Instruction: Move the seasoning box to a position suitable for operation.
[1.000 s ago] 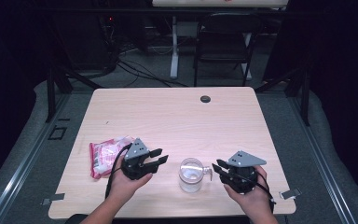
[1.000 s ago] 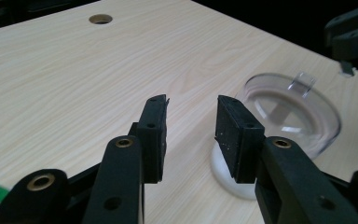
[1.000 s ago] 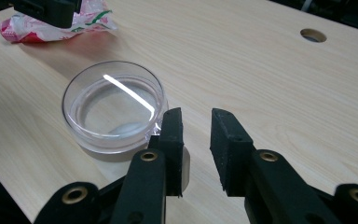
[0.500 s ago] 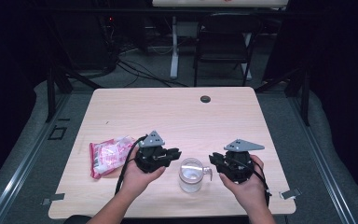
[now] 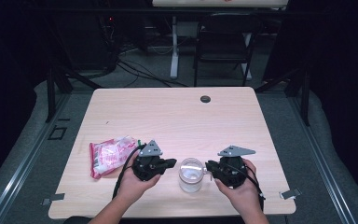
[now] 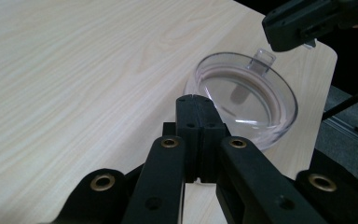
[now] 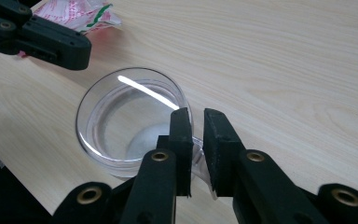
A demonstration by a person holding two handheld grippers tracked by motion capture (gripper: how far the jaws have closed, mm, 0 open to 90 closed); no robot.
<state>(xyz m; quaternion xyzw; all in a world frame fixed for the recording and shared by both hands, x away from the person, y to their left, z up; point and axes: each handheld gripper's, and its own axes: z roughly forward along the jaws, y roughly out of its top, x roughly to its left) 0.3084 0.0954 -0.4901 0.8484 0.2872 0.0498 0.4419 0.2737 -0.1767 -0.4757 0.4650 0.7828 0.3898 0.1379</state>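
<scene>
One pale wood-grain counter with rounded corners carries, from left to right, one crinkled red-and-white plastic packet, the left gripper, one clear round plastic cup and the right gripper. The cup stands upright near the front edge, between the two grippers. The left gripper's jaws have just been closing and now meet with nothing between them, just beside the cup's rim. The right gripper's jaws have also been closing; they straddle the cup's small clear handle tab (whether the pads press on it cannot be told). The high view alone gives the dark round grommet; the left gripper view shows the tab upright.
</scene>
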